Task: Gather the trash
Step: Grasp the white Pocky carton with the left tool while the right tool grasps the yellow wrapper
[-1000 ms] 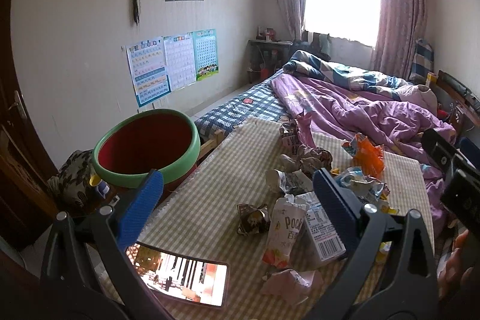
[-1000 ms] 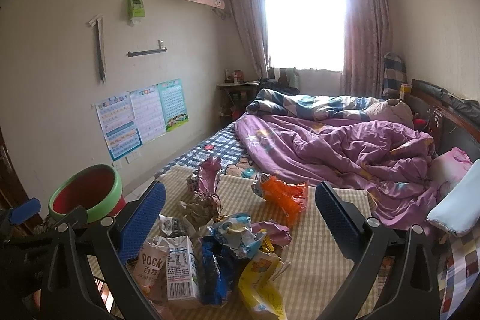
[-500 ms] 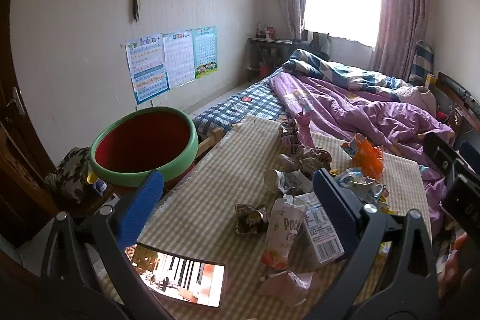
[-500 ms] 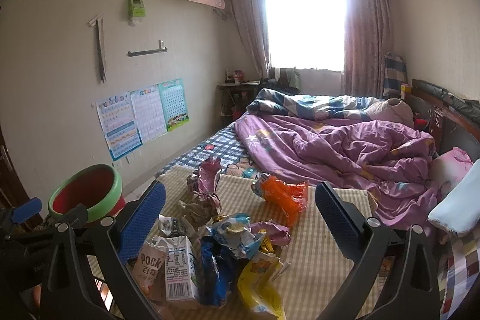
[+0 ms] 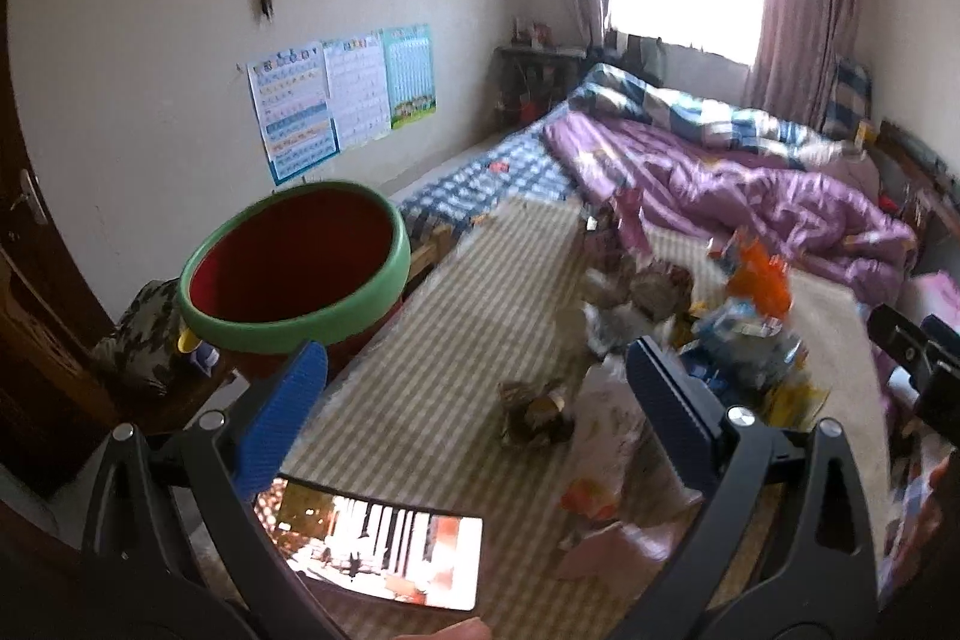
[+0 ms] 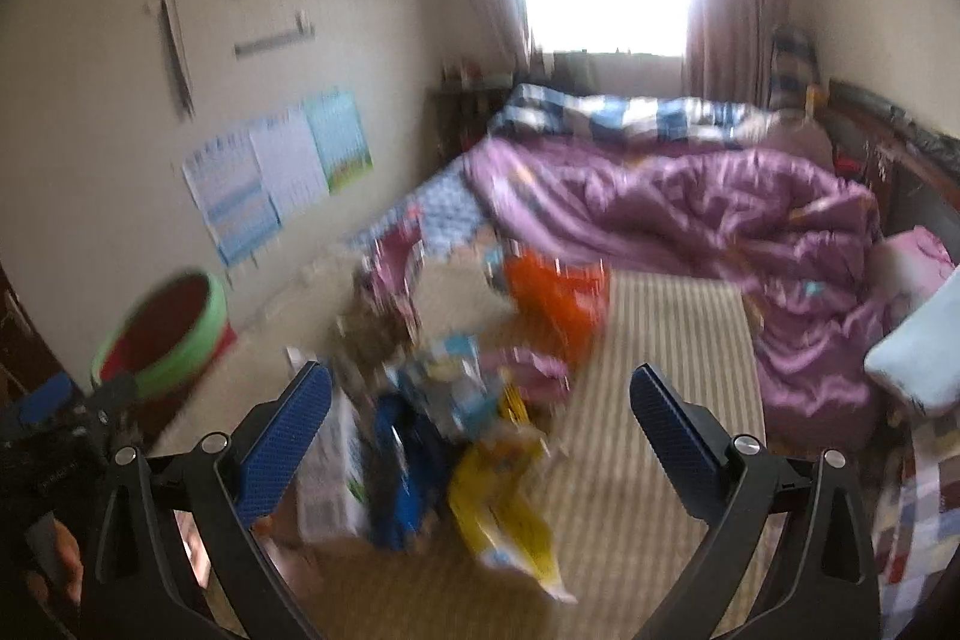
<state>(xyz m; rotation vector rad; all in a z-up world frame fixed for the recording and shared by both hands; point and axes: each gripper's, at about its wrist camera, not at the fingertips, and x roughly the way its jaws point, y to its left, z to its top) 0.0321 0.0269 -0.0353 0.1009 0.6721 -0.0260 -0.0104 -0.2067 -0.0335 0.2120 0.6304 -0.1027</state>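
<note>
Snack wrappers and cartons lie heaped on a checked cloth (image 5: 444, 340): an orange bag (image 5: 759, 280), a white Pocky pack (image 5: 606, 436), a crumpled dark wrapper (image 5: 537, 409). A red bin with a green rim (image 5: 294, 274) stands to the left of the cloth. My left gripper (image 5: 474, 400) hangs open over the near end of the cloth, holding nothing. In the right wrist view my right gripper (image 6: 480, 418) is open above the pile, over a blue bag (image 6: 402, 472), a yellow bag (image 6: 510, 514) and the orange bag (image 6: 558, 304). The bin (image 6: 162, 334) shows far left.
A lit phone (image 5: 378, 550) lies on the cloth's near edge under the left gripper. A bed with a purple quilt (image 5: 750, 196) lies beyond the cloth. A pale pillow (image 6: 918, 346) sits at right. The right gripper's body (image 5: 918, 370) shows at the left view's right edge.
Both views have gone blurry with motion. The left gripper has tilted down and forward toward the cloth; the right gripper has dropped closer to the pile. Both stay open.
</note>
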